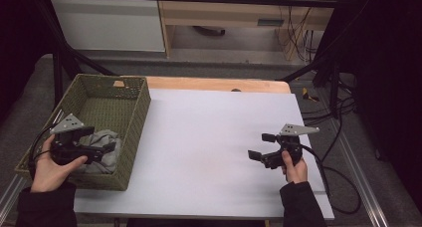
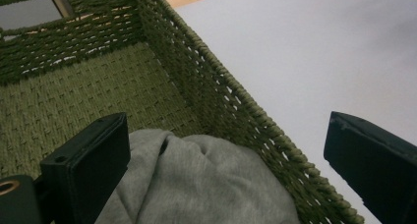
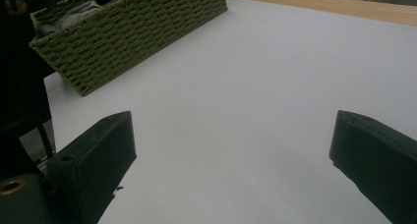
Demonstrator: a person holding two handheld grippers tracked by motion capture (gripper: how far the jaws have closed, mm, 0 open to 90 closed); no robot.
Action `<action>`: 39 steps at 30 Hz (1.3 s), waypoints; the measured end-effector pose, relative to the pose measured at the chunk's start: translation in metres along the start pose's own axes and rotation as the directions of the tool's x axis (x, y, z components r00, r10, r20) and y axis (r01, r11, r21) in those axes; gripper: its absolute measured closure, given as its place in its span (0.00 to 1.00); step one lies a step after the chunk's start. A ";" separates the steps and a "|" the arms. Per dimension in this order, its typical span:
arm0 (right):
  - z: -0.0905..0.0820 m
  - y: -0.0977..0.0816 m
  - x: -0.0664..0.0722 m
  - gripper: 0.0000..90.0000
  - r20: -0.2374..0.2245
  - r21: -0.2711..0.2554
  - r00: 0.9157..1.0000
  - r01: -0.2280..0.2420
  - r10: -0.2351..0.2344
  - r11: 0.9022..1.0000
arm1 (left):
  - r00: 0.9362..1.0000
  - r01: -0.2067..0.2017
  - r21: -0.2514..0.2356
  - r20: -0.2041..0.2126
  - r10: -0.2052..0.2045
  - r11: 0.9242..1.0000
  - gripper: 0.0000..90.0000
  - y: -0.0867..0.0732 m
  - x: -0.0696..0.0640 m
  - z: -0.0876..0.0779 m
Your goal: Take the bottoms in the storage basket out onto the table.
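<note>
Crumpled grey cloth [image 2: 196, 180] — in near end of green woven basket [image 2: 231, 111], L gripper [image 1: 102, 148] just above, jaws wide, empty | R gripper [image 1: 261, 146] open over white tabletop [image 1: 209, 137], idle | tip: lift L straight up — don't snag basket wall.

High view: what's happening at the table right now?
A person holds a gripper in each hand. The left gripper hangs open over the near end of the green woven basket, just above a grey cloth lying inside it, without clamping it. The right gripper hovers open over the white tabletop, holding nothing.
</note>
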State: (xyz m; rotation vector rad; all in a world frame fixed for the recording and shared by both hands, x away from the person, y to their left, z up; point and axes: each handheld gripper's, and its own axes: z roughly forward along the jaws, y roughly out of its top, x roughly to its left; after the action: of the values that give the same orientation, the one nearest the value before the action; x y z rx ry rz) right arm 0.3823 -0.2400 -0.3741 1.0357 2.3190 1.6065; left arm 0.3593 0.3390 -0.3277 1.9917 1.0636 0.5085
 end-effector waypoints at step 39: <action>-0.001 0.000 0.000 0.04 -0.003 -0.001 1.000 0.000 0.000 1.000 | 0.995 0.033 0.156 -0.094 -0.018 0.987 0.04 -0.025 0.017 0.013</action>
State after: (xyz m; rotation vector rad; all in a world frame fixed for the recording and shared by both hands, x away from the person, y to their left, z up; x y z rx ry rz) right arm 0.3819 -0.2404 -0.3736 1.0333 2.3200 1.6102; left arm 0.3652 0.3551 -0.3555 2.1058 1.2173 0.5215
